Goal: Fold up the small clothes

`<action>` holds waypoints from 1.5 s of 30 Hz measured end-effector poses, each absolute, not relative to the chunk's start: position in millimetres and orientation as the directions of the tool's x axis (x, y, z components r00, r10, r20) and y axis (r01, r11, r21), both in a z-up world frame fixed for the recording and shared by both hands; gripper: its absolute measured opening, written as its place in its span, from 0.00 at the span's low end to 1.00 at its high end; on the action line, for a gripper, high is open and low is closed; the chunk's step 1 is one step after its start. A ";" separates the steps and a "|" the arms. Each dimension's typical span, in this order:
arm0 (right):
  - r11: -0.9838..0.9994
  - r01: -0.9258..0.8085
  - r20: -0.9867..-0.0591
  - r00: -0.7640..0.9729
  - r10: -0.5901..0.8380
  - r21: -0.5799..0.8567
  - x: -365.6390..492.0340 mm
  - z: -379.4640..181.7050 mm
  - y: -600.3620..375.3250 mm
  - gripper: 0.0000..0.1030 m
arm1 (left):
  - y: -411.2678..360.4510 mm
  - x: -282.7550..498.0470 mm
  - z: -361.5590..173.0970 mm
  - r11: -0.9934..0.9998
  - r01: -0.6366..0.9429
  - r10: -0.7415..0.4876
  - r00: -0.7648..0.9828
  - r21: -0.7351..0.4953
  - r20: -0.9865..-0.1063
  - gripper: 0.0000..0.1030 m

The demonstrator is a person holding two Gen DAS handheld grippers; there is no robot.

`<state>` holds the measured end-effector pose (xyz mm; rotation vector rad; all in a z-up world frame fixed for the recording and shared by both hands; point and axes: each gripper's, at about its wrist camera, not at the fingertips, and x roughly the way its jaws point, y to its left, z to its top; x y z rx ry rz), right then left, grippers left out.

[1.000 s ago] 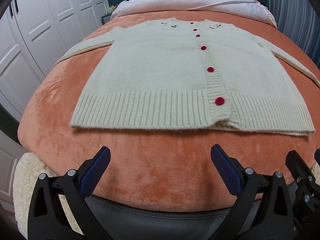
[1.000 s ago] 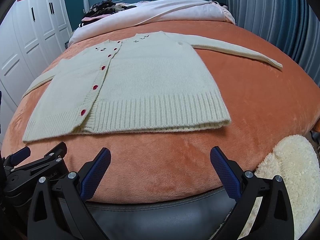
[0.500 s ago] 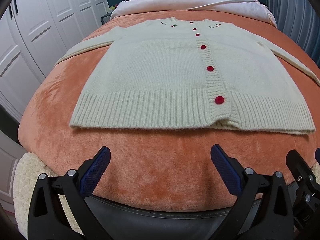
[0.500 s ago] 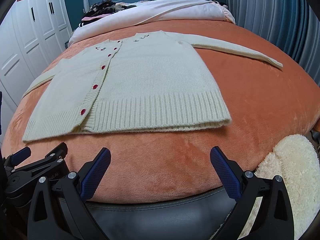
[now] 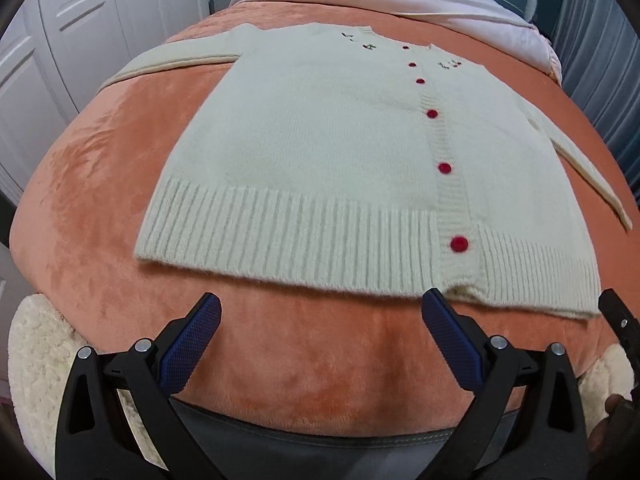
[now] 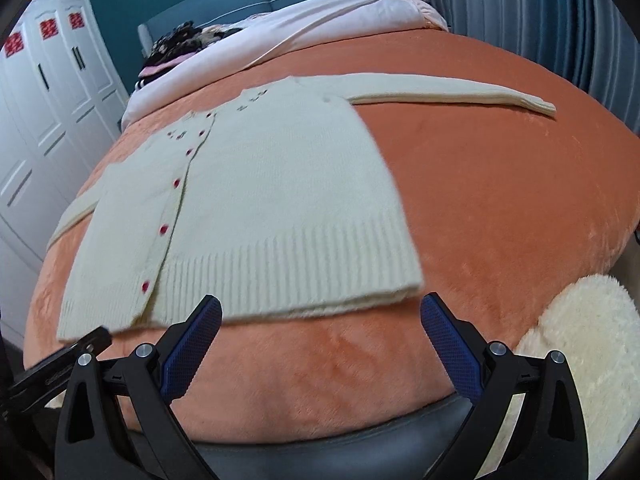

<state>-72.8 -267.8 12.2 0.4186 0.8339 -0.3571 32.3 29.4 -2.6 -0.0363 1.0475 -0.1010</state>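
Cardigan (image 5: 320, 152), cream knit with red buttons (image 5: 458, 243), lies flat and buttoned on the orange blanket (image 5: 100, 184) covering the bed, hem toward the cameras, both sleeves spread outward.

Left wrist view, left to right: white wardrobe doors (image 5: 80, 20) run out of frame at the edge. The left sleeve (image 5: 172, 62) bends away over the blanket's curve, its cuff not visible. Small embroidery near the neckline (image 5: 368, 45) is too small to make out. The right sleeve (image 5: 580, 168) reaches the far right, cuff at the frame's rim. A black part of the other tool (image 5: 618, 320) is cut off at the right edge. Left gripper (image 5: 320, 320) hovers just short of the hem, jaws spread wide, nothing between the blue pads (image 5: 188, 344).

Right wrist view, left to right: red paper squares (image 6: 50, 28) on the wardrobe doors carry a character, blurred beyond reading. Printing on the black tool part (image 6: 60, 364) at lower left is illegible. A dark heap of clothes (image 6: 180, 46) sits at the head of the bed, items indistinguishable. The cardigan's hem is smeared by motion blur. A fluffy cream cushion (image 6: 580, 344) is cut off at lower right. Right gripper (image 6: 320, 320) hangs near the hem's right corner, jaws spread apart, empty, not touching the knit.
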 end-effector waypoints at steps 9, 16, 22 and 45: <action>0.654 0.676 -0.740 0.621 -0.257 0.340 0.4 28.6 -485.5 0.95 | 55.2 100.9 20.0 0.995 -0.023 -0.066 0.554 -0.095 -0.830 0.95; 0.388 0.797 -0.785 0.572 -0.238 0.464 47.0 -18.5 -611.7 0.93 | 42.3 143.2 12.2 0.997 -0.026 -0.044 0.542 -0.069 -0.839 0.95; 0.362 0.806 -0.809 0.556 -0.192 0.468 94.4 -40.5 -618.4 0.11 | 27.1 161.4 0.1 0.997 -0.005 -0.065 0.537 -0.080 -0.841 0.95; 0.976 -0.079 -0.757 0.619 0.209 0.205 237.3 11.3 -255.2 0.50 | 37.7 229.2 31.4 0.991 0.064 -0.129 0.608 -0.114 -0.784 0.95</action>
